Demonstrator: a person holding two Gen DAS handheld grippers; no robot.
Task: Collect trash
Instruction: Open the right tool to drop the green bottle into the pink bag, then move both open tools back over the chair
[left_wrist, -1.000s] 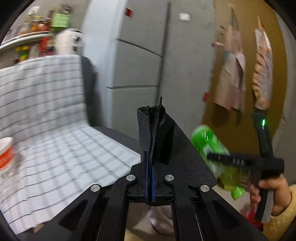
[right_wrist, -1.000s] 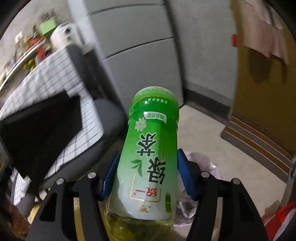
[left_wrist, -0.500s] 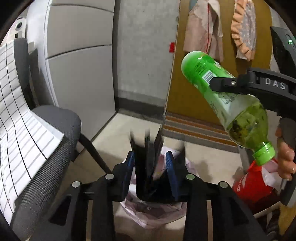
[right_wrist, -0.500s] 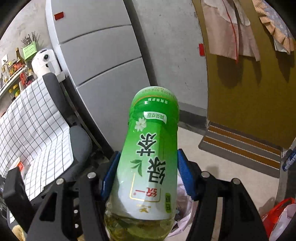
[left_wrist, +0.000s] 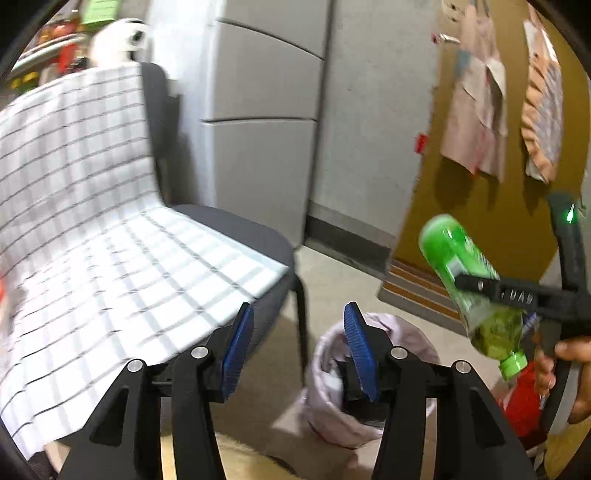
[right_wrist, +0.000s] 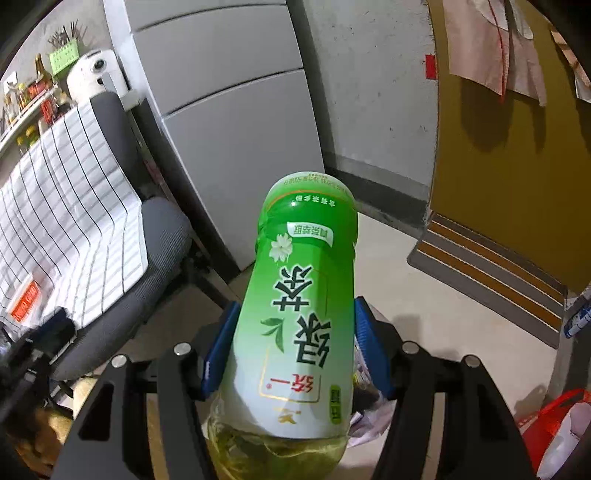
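Observation:
My left gripper (left_wrist: 297, 347) is open and empty, above a trash bin lined with a pale pink bag (left_wrist: 402, 343) on the floor. A black item (left_wrist: 354, 384) lies inside the bin. My right gripper (right_wrist: 291, 350) is shut on a green tea bottle (right_wrist: 306, 314), held bottom-forward with its cap toward me. In the left wrist view the bottle (left_wrist: 469, 284) hangs cap-down to the right of the bin, above it. The bin shows partly behind the bottle in the right wrist view (right_wrist: 369, 417).
A grey office chair (left_wrist: 251, 236) draped with a white checked cloth (left_wrist: 92, 221) stands left of the bin. Grey cabinets (left_wrist: 258, 110) and a yellow door (left_wrist: 491, 221) are behind. A red bag (left_wrist: 524, 402) sits on the floor at the right.
My left gripper opened and let go of the black item, which now lies in the bin, then swung left toward the chair. The right gripper keeps hold of the bottle.

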